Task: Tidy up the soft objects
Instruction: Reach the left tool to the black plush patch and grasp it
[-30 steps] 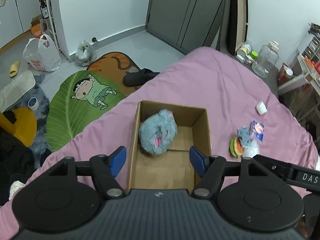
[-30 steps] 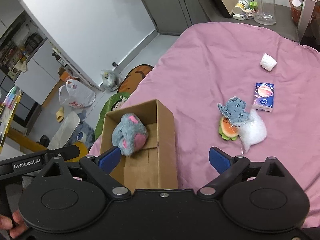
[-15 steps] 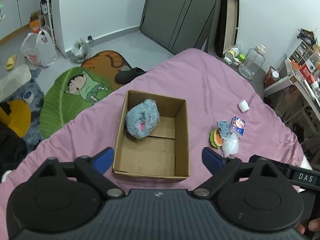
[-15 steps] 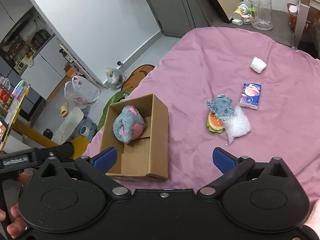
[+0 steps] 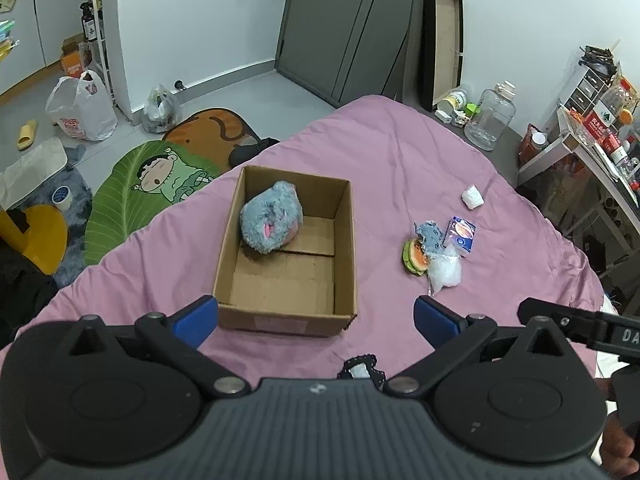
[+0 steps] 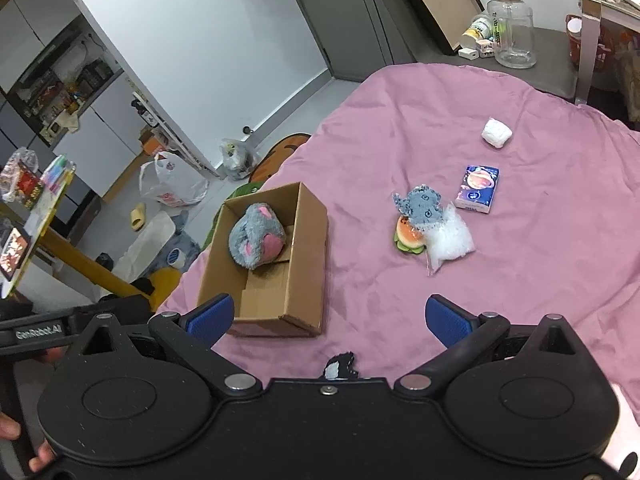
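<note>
A pink bedspread [image 5: 400, 168] is seen; a brown cardboard box [image 5: 347, 240]; a grey-blue plush [image 5: 270, 218] marked pink — and a packet [image 6: 478, 188], seemingly blue-purple.

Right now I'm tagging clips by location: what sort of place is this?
Most likely a bedroom in a lived-in home: a bed under a pink cover, a cartoon floor mat beside it, and a grey wardrobe against the wall. A cardboard box sits on the bed.

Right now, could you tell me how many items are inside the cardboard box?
1: the grey-blue plush toy sits at the far end of the cardboard box, against its left wall. Nothing else shows on the bare box floor.
</note>
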